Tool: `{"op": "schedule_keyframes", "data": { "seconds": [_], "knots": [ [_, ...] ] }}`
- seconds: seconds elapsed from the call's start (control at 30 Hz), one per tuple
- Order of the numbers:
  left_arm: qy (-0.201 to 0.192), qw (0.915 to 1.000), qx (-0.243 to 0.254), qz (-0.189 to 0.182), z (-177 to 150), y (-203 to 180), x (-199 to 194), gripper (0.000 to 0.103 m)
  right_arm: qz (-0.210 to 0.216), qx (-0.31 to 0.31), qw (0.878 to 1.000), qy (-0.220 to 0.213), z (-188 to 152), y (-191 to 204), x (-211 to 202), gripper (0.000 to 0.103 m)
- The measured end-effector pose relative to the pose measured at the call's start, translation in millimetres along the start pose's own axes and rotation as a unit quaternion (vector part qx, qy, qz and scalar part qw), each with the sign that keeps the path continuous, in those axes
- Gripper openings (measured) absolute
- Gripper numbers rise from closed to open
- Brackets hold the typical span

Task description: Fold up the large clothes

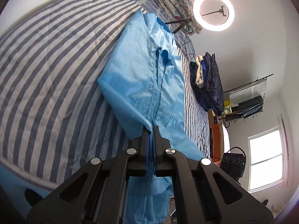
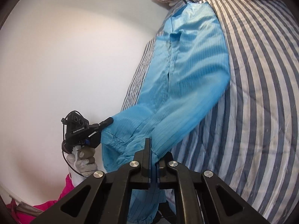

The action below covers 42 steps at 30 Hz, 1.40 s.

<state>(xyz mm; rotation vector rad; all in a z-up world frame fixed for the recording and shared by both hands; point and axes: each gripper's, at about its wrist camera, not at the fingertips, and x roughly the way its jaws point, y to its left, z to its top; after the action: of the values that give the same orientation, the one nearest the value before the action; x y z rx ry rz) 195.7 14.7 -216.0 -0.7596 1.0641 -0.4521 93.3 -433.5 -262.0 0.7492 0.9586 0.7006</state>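
— Two grippers, both clamped on one light blue garment (image 1: pixel 142 78) that lies lengthwise along the striped bed (image 1: pixel 46 65). What is hard to make out?

— In the left wrist view, the garment's near end drops behind the left gripper (image 1: pixel 151 128), so its hem is cut off by the black linkage. A dark shape at the lower left corner is too blurred to name. Further right, a floral bundle (image 1: pixel 173 1) sits at the head of the bed beside a ring light (image 1: pixel 213 11), and dark jackets (image 1: pixel 211 80) hang past the bed's edge; the shelf items beyond them are too small to identify.

— Any writing?

— One label. In the right wrist view, the left gripper carries white lettering reading "GenRobot.AI", held by a gloved hand (image 2: pixel 84 160). A pink cloth (image 2: pixel 56 203) below it is partly hidden.

— And the fingers?

— Left fingers (image 1: pixel 158 136) are fully closed, pinching the blue fabric at its seam edge. The right gripper (image 2: pixel 152 153) is likewise pressed shut on a fold of the same garment, cloth bunching on both sides and hanging beneath. Between the two grips the near end is lifted off the bed; the far end rests on the stripes.
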Motion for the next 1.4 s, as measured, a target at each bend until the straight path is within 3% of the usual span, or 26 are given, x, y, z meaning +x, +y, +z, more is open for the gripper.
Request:
{"op": "schedule_keyframes", "data": {
  "seconds": [0.37,0.53,0.83,0.93,1.07,1.1,1.17,1.3,1.4],
  "knots": [
    [-0.022,0.999,0.021,0.031,88.1,-27.0,41.3,0.0,-0.051,-0.023,0.998,-0.031,105.5,1.8,12.1,0.001],
    [-0.018,0.9979,0.023,0.057,121.4,-20.4,77.7,0.0,-0.092,-0.035,0.995,-0.017,148.4,-12.4,39.5,0.001],
    [-0.007,0.9943,0.013,0.106,145.4,11.2,133.3,0.0,-0.145,-0.032,0.989,0.019,178.5,-47.6,78.7,0.001],
    [0.002,0.9944,0.004,0.105,144.9,21.1,141.2,0.0,-0.134,-0.007,0.991,0.024,182.3,-60.9,80.4,0.007],
    [0.012,0.9963,-0.01,0.084,150.8,24.6,135.9,0.001,-0.107,0.019,0.994,0.024,182.2,-66.0,69.3,0.026],
    [0.011,0.9967,-0.008,0.079,152.1,22.4,132.0,0.003,-0.105,0.016,0.994,0.023,182.3,-63.7,64.3,0.028],
    [0.004,0.9978,0.003,0.066,154.7,15.1,118.1,0.012,-0.097,0.009,0.995,0.012,182.3,-57.0,47.4,0.042],
    [-0.027,0.9972,0.036,0.06,153.7,3.6,85.6,0.045,-0.079,-0.003,0.997,-0.012,173.3,-43.6,10.3,0.052],
    [-0.022,0.9955,0.072,0.058,143.0,0.5,64.8,0.045,-0.075,-0.018,0.997,-0.01,155.7,-34.2,-7.3,0.051]
  ]
}}
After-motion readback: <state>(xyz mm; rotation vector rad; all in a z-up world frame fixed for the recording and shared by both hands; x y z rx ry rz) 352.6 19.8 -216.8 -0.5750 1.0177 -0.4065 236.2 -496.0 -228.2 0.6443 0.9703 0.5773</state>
